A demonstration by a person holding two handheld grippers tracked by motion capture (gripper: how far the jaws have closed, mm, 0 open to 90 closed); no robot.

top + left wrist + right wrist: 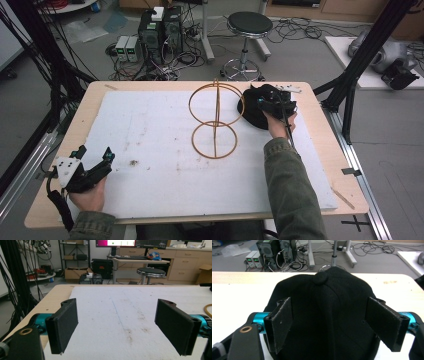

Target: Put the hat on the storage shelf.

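My right tongs (272, 102) were at the far right part of the mat (150, 150), over the cap (324, 315), and the cap lay between their two jaws, on the mat. Just left of these tongs stood the wire stand (215, 120), upright on the mat. My left tongs (92, 167) were well apart from it, at the near left corner of the mat, with bare mat before them. The mat lay on the table (320, 105). Behind the table, beyond my right tongs, stood a stool (248, 25).
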